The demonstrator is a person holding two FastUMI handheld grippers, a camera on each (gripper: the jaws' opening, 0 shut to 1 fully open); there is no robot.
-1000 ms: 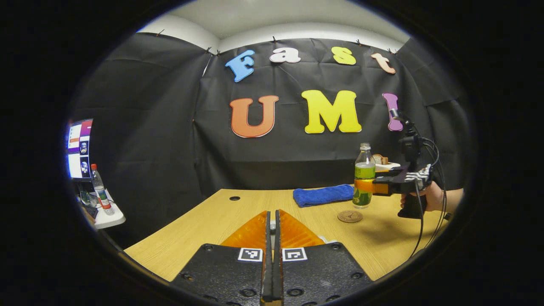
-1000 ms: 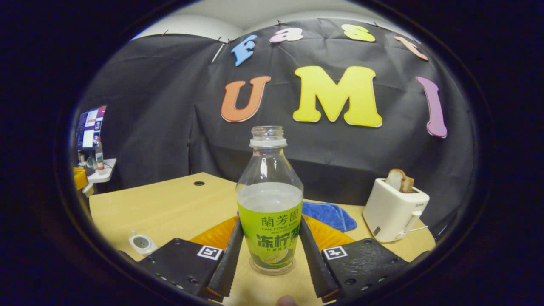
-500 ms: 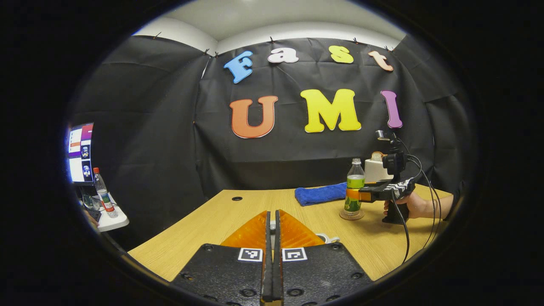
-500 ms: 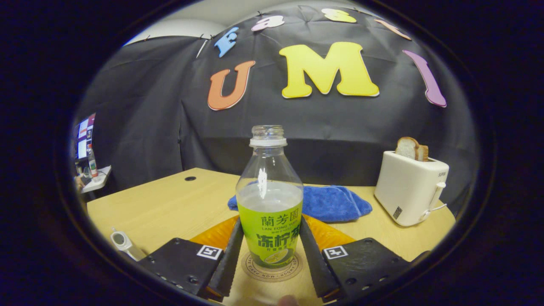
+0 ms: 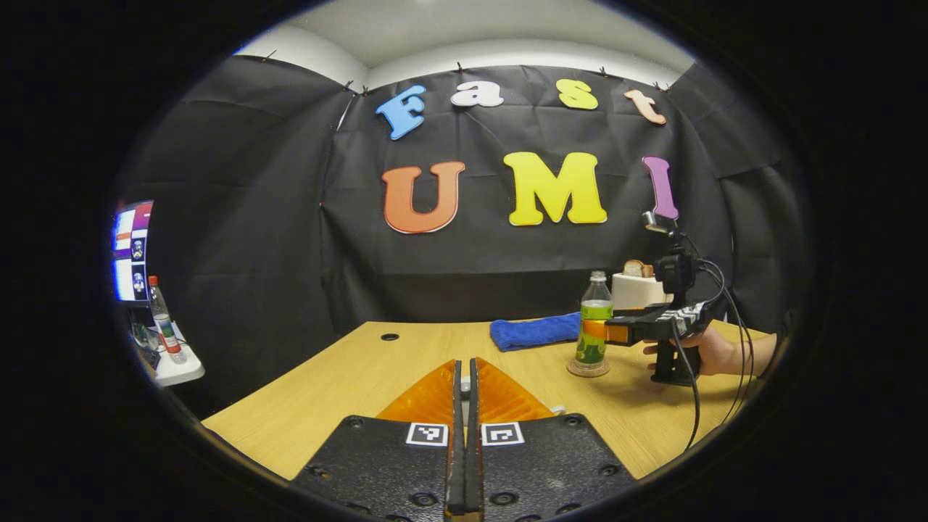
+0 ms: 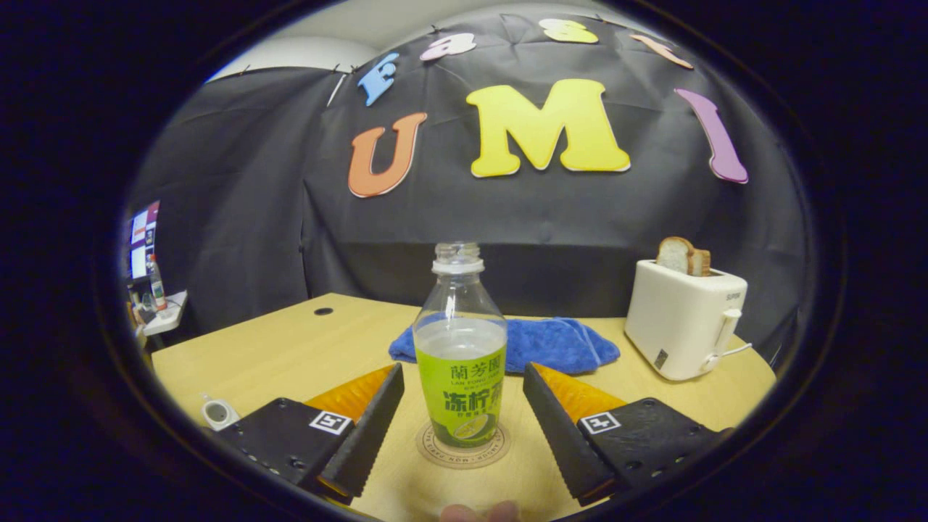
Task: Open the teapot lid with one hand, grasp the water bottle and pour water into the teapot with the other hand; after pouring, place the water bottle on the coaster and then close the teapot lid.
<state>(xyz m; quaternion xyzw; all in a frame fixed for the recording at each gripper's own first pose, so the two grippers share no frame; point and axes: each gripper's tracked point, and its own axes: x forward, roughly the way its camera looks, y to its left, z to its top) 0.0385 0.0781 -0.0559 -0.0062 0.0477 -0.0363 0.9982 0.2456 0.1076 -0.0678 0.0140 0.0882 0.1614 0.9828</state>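
Both fingers of my right hand-held gripper (image 6: 462, 417) stand wide, flanking the water bottle (image 6: 460, 370) upright on the coaster (image 6: 462, 447); clipping it while withdrawing would topple it.

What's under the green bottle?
A round coaster lies under the water bottle, on the table. Its rim shows around the base; its middle is covered by the bottle.
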